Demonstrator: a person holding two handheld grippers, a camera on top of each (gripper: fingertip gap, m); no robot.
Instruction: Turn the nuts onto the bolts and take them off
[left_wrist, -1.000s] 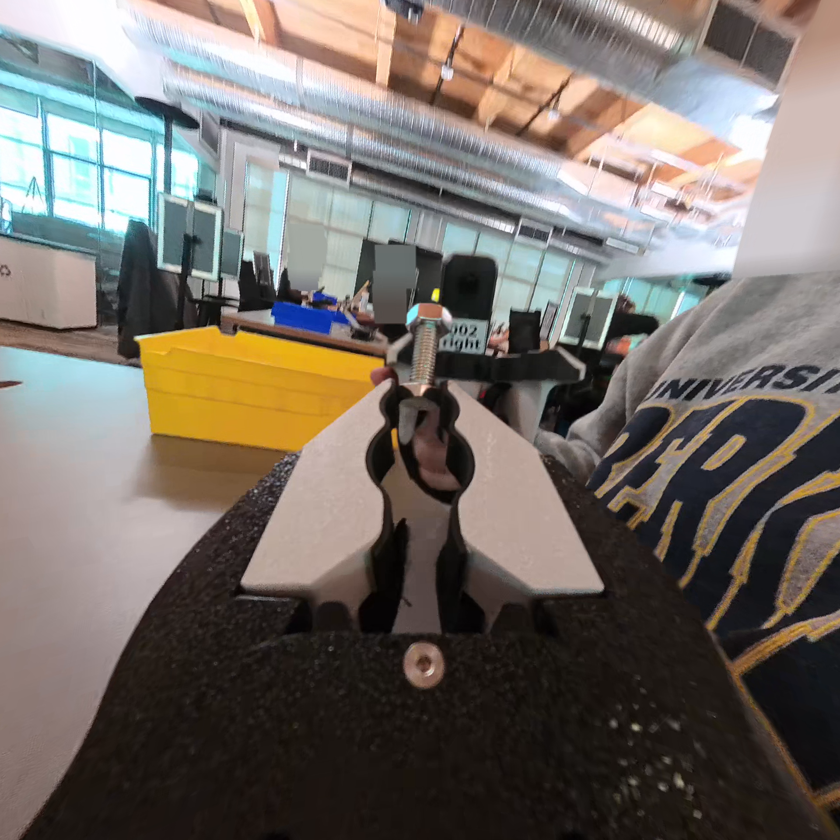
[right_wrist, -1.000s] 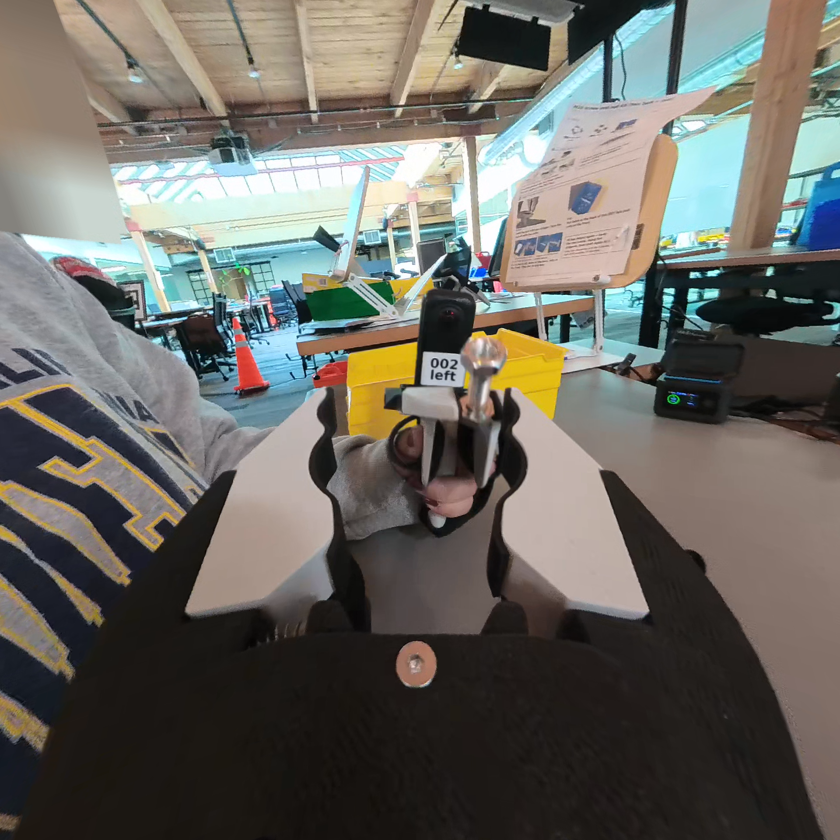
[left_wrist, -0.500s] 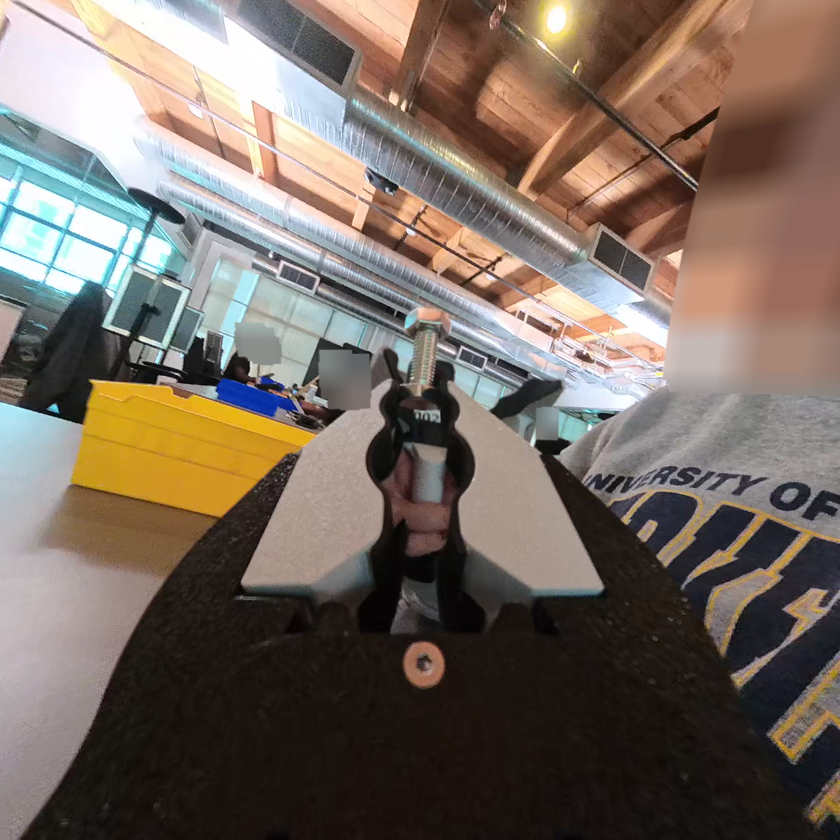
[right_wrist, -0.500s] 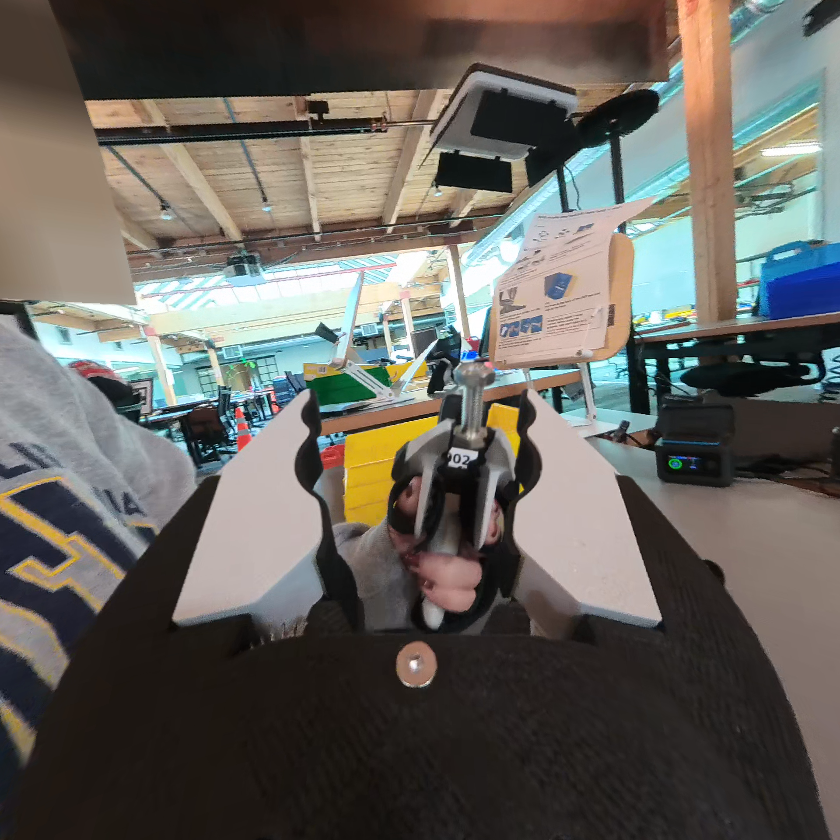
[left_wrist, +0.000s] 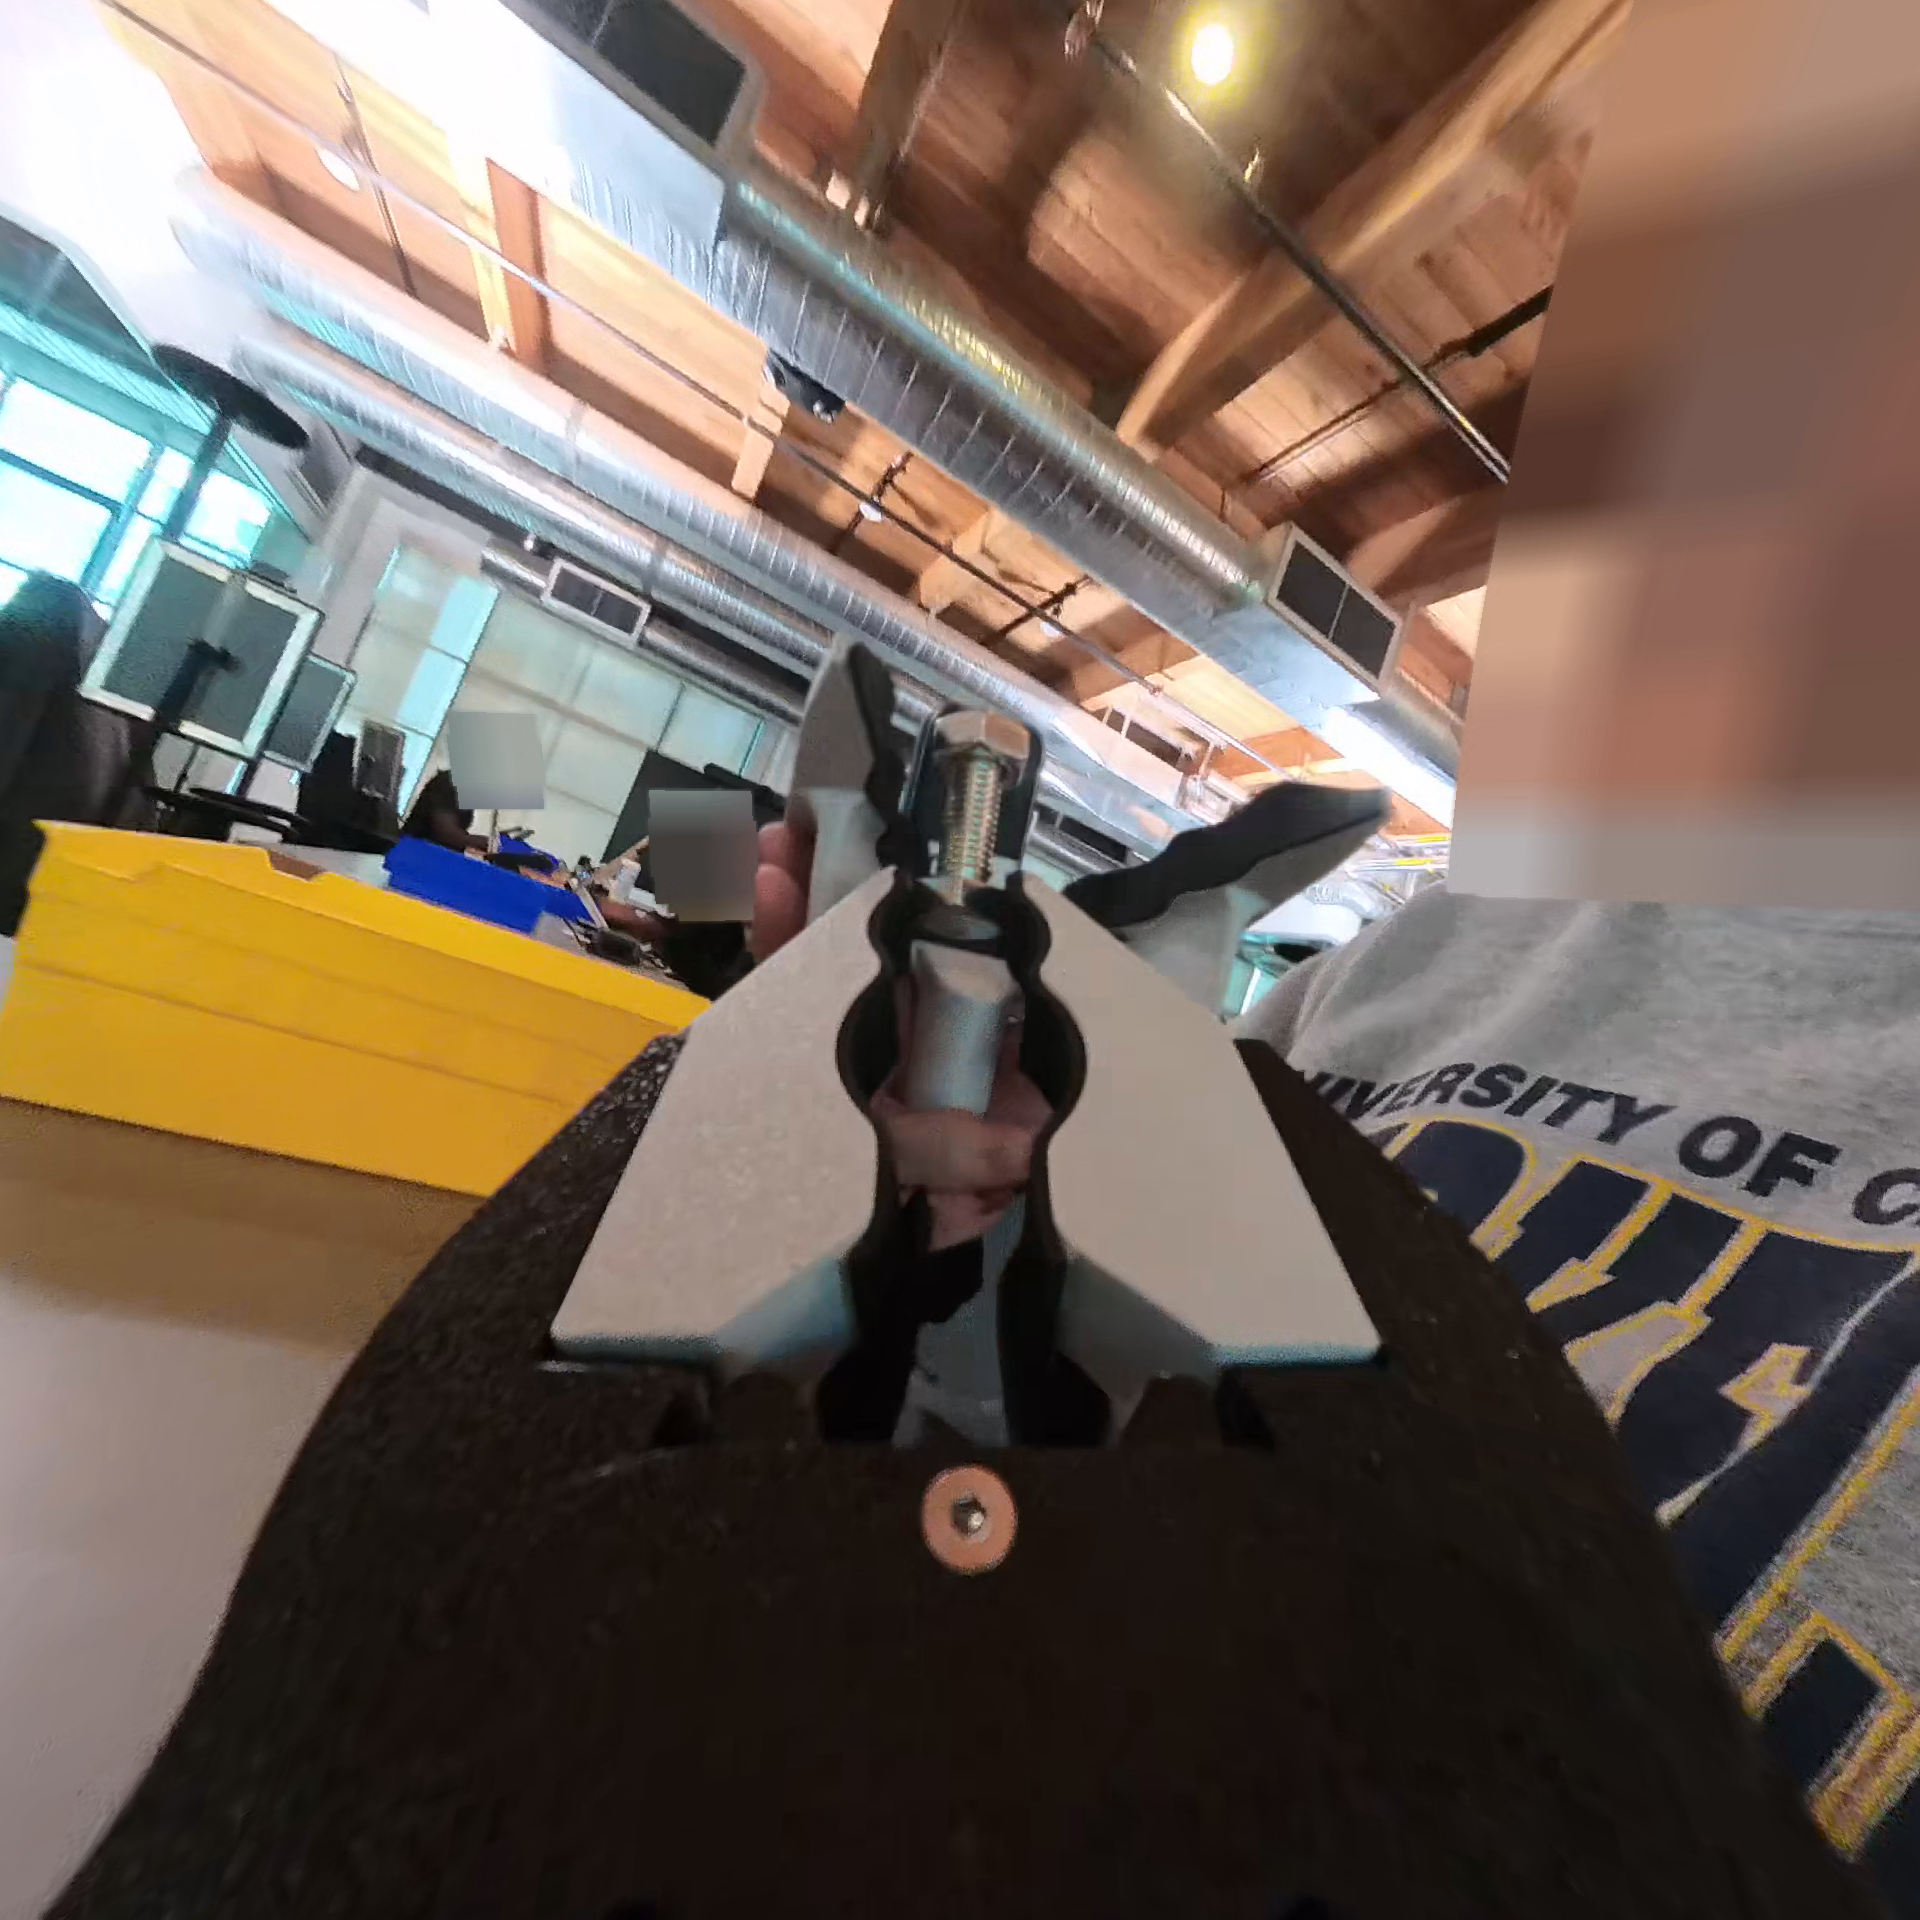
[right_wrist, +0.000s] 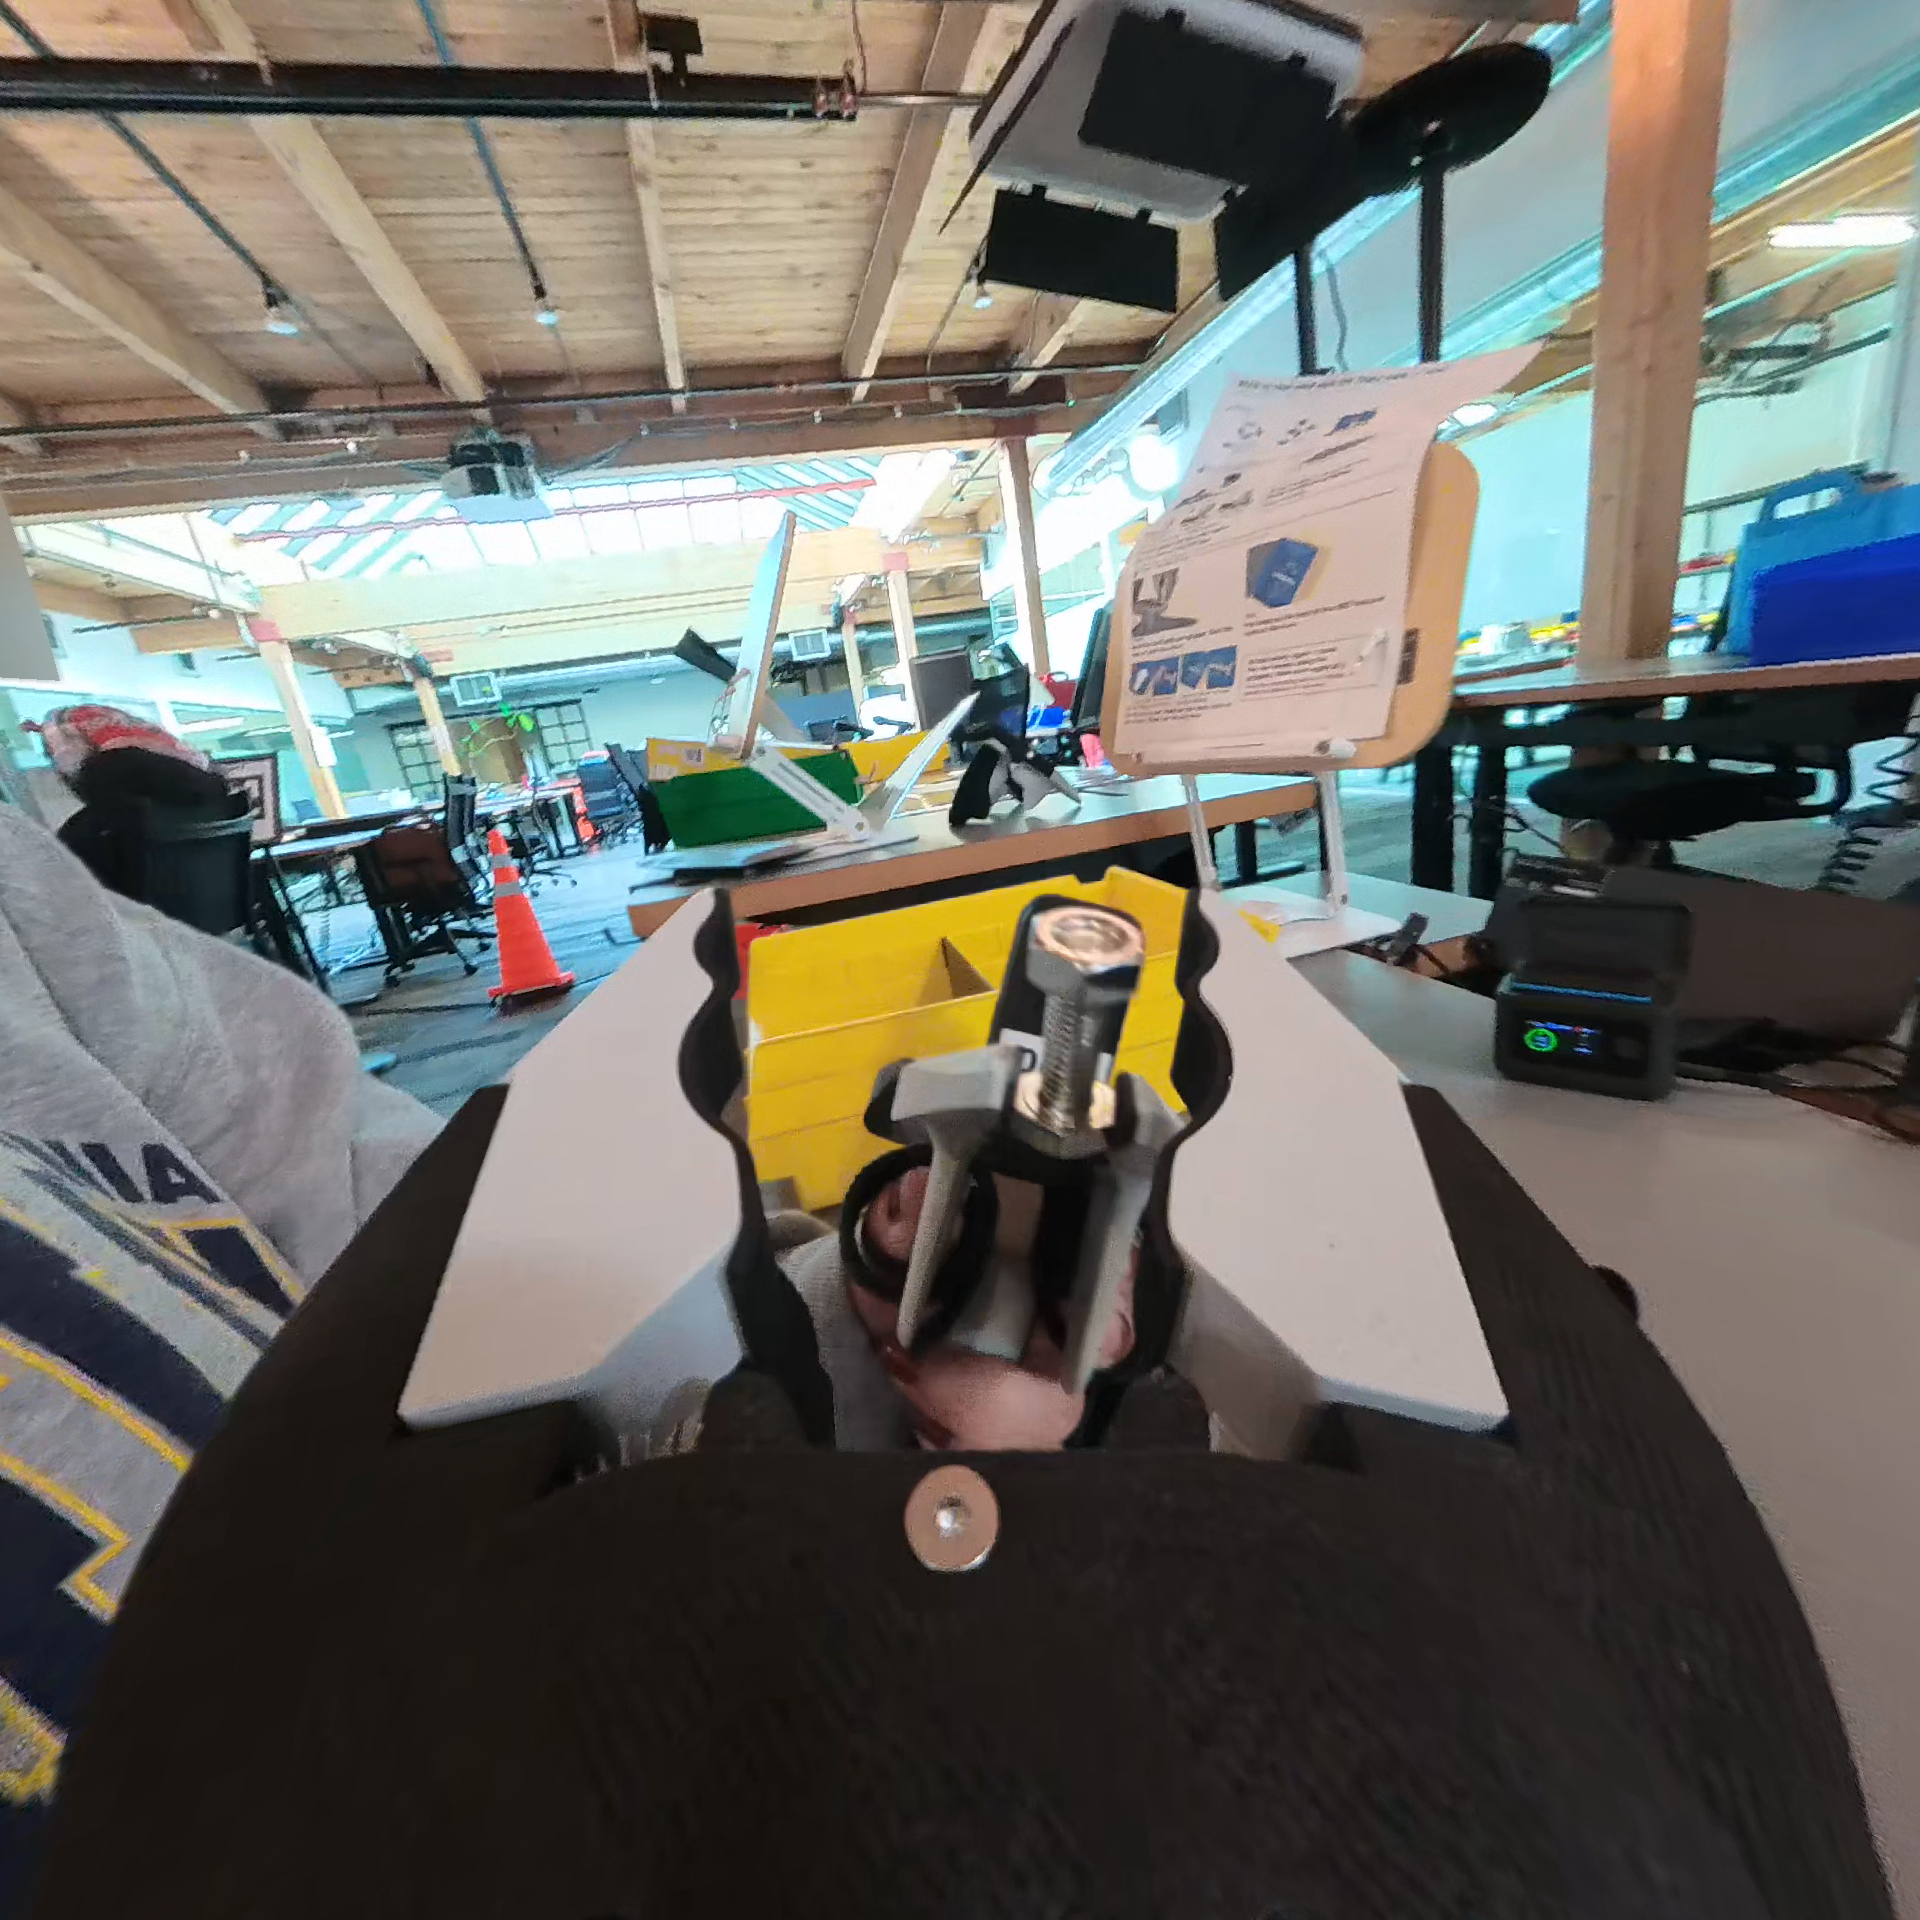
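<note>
Wood-beamed office — left hand-held gripper (left_wrist: 961, 902) clamps a bolt (left_wrist: 975, 805); right hand-held gripper (right_wrist: 961, 1023) spread wide.

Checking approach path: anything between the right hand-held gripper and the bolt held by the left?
Nothing visible. The bolt stands clamped in the left hand-held gripper, its head between the open fingers of the right hand-held gripper.

Open-plan workshop or lab office. Exposed timber joists (right_wrist: 727, 208) and silver ventilation ducts (left_wrist: 935, 384) overhead; rows of desks with monitors (left_wrist: 197, 644) and office chairs (right_wrist: 416, 883); yellow parts bins (right_wrist: 862, 1029) on the tabletop (right_wrist: 1714, 1247); an orange traffic cone (right_wrist: 520, 935) on the floor; an instruction sheet (right_wrist: 1278, 561) on a stand.
</note>
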